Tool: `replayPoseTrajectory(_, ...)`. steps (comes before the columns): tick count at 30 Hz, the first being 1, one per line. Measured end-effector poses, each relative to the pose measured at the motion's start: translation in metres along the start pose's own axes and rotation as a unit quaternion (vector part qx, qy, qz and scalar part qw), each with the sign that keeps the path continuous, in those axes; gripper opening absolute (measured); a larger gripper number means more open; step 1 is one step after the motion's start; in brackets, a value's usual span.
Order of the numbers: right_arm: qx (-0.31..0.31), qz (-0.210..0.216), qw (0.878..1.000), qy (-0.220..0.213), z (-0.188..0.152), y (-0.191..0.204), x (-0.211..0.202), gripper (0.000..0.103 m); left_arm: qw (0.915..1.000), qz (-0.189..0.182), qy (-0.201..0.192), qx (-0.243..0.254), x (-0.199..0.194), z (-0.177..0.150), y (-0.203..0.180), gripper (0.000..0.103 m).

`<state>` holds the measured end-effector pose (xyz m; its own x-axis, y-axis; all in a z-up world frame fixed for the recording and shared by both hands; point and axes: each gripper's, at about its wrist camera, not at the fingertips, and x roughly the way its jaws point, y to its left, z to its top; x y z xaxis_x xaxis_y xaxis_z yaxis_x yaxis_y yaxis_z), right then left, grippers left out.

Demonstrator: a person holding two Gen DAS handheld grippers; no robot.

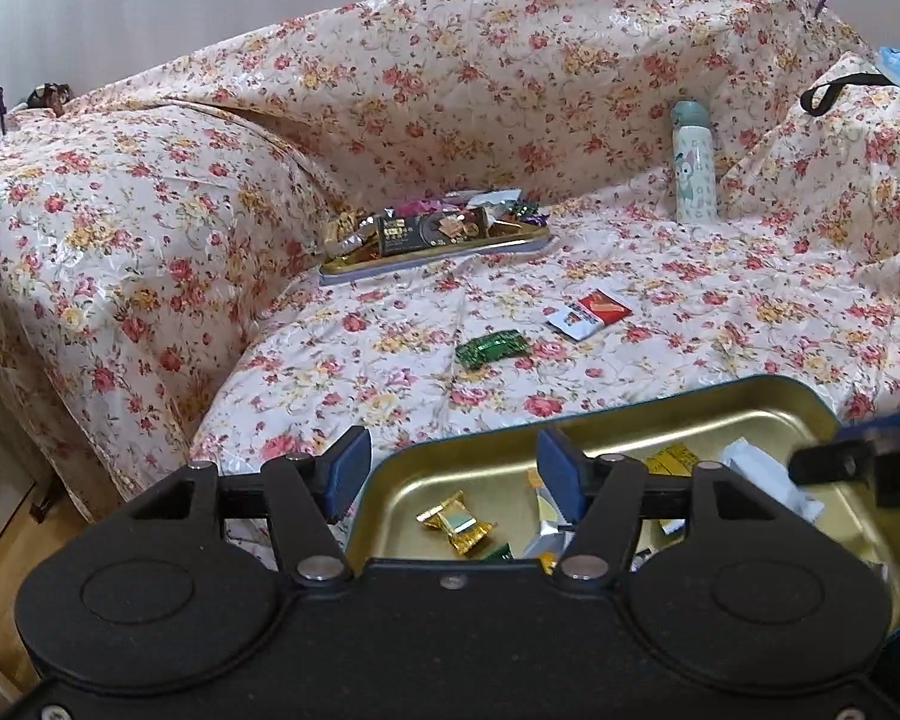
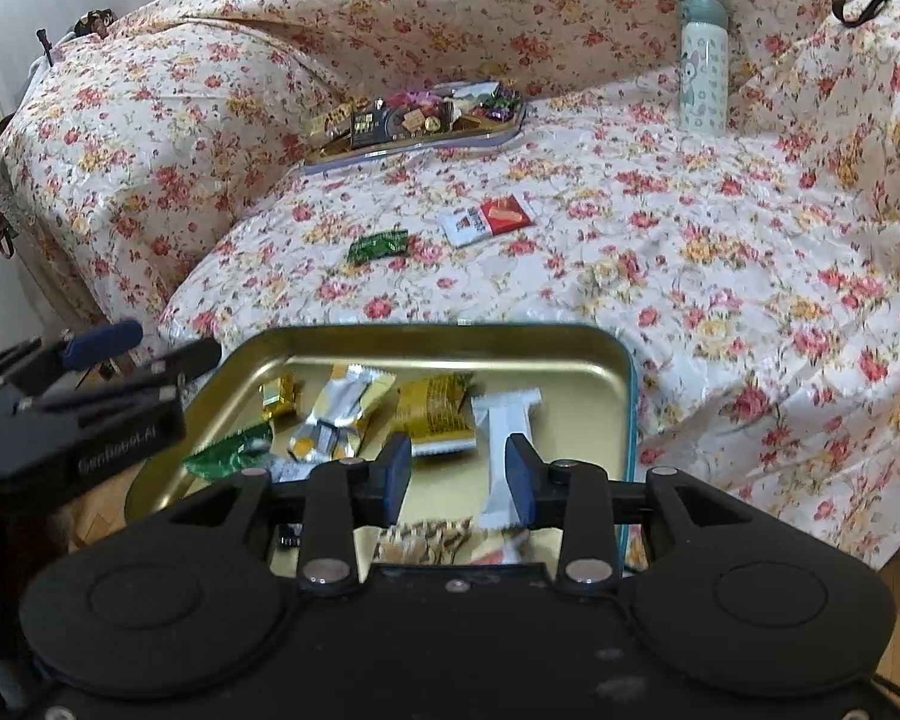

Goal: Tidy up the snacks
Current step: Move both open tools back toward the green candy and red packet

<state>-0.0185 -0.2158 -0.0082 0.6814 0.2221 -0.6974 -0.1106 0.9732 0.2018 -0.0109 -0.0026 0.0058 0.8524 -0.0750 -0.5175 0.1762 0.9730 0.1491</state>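
The right gripper is hanging open over the gold tin at the sofa seat's front edge, a white bar lying between its parted pads — untouched. The left gripper, open and empty, is straddling the tin's left rim — green candy and red packet are lying mid-seat with bare cover around them.

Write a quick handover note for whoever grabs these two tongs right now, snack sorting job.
Left tongs: open, empty, at the near tin's left rim.
Right tongs: open over the tin, white bar lying between the jaws, not pinched.
Done: several snacks in the near tin; far tray is full.
Left: green candy and red-and-white packet loose on the floral cover.
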Motion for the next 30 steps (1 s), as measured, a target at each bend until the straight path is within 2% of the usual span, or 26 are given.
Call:
replayPoseTrajectory(7,-0.002,-0.005,1.000,-0.012,0.023,0.000,0.011,0.040,0.9998,-0.010,0.017,0.007,0.001,-0.007,-0.002,0.065)
replayPoseTrajectory(17,-0.008,-0.010,1.000,-0.023,0.056,0.000,0.032,0.043,1.0000,-0.007,0.006,-0.002,0.002,-0.002,0.005,0.065)
replayPoseTrajectory(25,-0.007,-0.020,1.000,-0.016,0.081,-0.004,0.057,0.046,0.9996,-0.003,-0.015,0.026,0.011,0.013,0.011,0.066)
replayPoseTrajectory(30,0.004,-0.020,1.000,-0.008,0.093,-0.007,0.072,0.046,0.9994,0.000,-0.013,0.033,0.028,0.024,0.019,0.066)
